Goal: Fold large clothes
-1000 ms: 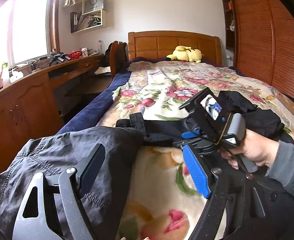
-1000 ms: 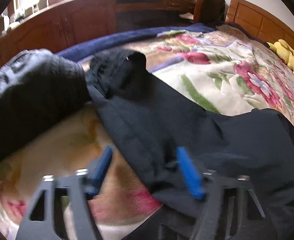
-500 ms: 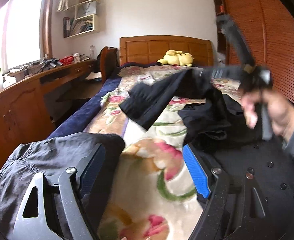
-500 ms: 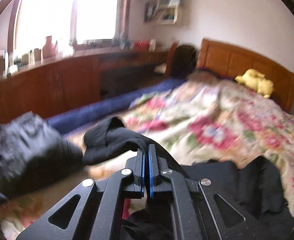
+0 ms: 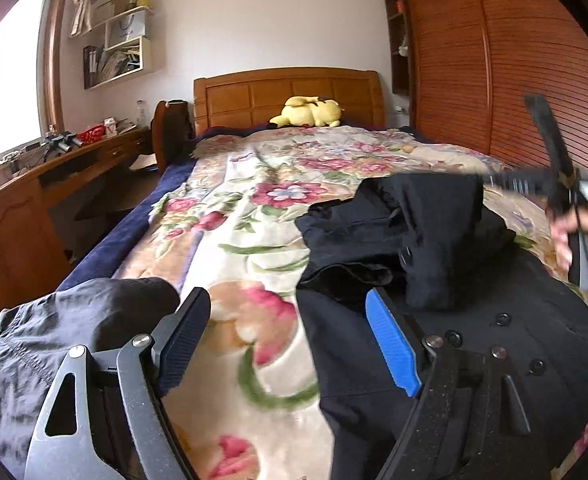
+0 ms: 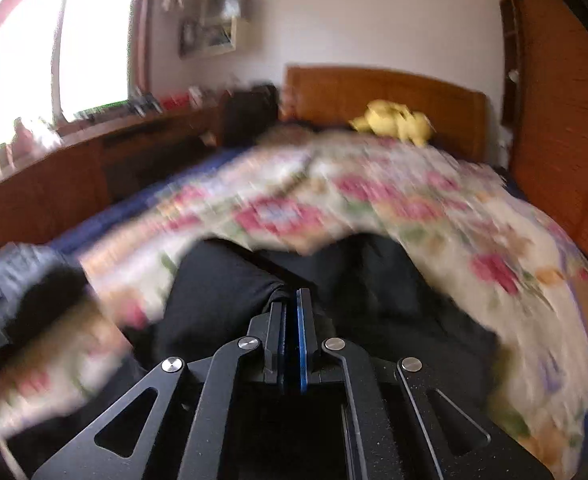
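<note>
A black buttoned coat [image 5: 454, 320] lies on the floral bedspread [image 5: 253, 240] at the right. Its sleeve [image 5: 434, 232] is lifted and carried over the coat body. My right gripper [image 6: 291, 304] is shut on the black sleeve fabric [image 6: 221, 296]; it also shows at the right of the left wrist view [image 5: 490, 180], held in a hand. My left gripper [image 5: 289, 328] is open and empty, low over the bed between the coat and a grey garment [image 5: 53, 340] at the near left.
A yellow plush toy [image 5: 310, 112] lies by the wooden headboard [image 5: 289, 92]. A wooden desk and cabinets [image 5: 33, 200] run along the left under the window. A slatted wardrobe [image 5: 514, 80] stands at the right.
My right gripper closed on the sleeve, lifted it and swung it right across the coat. The sleeve now lies folded over the coat body. My left gripper stayed open in place.
</note>
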Tool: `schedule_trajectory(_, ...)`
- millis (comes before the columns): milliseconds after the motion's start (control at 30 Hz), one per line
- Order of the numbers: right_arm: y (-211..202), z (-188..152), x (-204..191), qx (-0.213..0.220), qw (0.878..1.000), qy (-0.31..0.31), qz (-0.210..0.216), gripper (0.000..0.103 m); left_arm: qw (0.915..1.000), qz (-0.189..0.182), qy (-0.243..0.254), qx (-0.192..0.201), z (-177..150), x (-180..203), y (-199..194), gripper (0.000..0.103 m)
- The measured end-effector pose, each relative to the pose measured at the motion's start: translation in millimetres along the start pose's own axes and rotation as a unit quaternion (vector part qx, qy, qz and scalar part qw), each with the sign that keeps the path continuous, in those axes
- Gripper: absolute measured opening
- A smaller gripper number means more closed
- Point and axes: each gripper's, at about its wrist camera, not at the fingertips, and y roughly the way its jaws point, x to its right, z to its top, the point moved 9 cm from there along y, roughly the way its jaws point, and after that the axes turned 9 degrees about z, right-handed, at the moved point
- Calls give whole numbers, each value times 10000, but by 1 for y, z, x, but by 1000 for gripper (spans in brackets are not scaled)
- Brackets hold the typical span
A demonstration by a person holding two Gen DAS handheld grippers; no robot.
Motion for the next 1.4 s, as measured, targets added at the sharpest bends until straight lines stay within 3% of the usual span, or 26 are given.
schedule_trajectory(100,7,-30,21,-293,9993,203,-107,3,9999,4,-43,140,5,7,-4,81)
schedule_trajectory(233,11,-37,26,-408,9987,272,-121,3,9997,-67,-89,205,9,16,-7,81)
schedule_trajectory(300,11,-36,21,-433,9986,269,-160,11,9997,-100,-88,210,10,21,-7,81)
schedule_trajectory(400,-12,-44,25,-332,9989,235,-252,36,9997,-120,-38,199,8,27,-6,81)
schedule_trajectory(433,-18,-47,25,-298,9990,227,-258,48,9997,-120,-15,194,7,30,-5,81)
schedule_trajectory(467,-22,-51,22,-256,9992,225,-225,52,9998,-120,10,182,7,32,-5,81)
schedule_trajectory(767,-60,-62,6,277,9993,39,-264,53,9998,-115,-35,138,3,36,-2,81)
schedule_trajectory(933,-58,-63,-34,338,9990,-126,282,53,9998,-122,-63,129,3,35,-2,81)
schedule_trajectory(1000,-47,-65,-47,289,9976,-167,608,60,9998,-129,-72,107,1,35,-2,81)
schedule_trajectory(1033,-41,-67,-55,269,9964,-205,778,69,9998,-133,-73,91,0,35,-2,81)
schedule_trajectory(1100,-25,-71,-62,148,9969,-297,720,77,9999,-130,-62,75,-1,35,-2,81)
schedule_trajectory(1200,0,-81,-72,-198,9955,-281,879,77,9999,-122,-41,62,-3,35,-2,81)
schedule_trajectory(1400,42,-109,-74,-946,9917,-416,764,77,9999,-127,-85,30,-4,33,0,81)
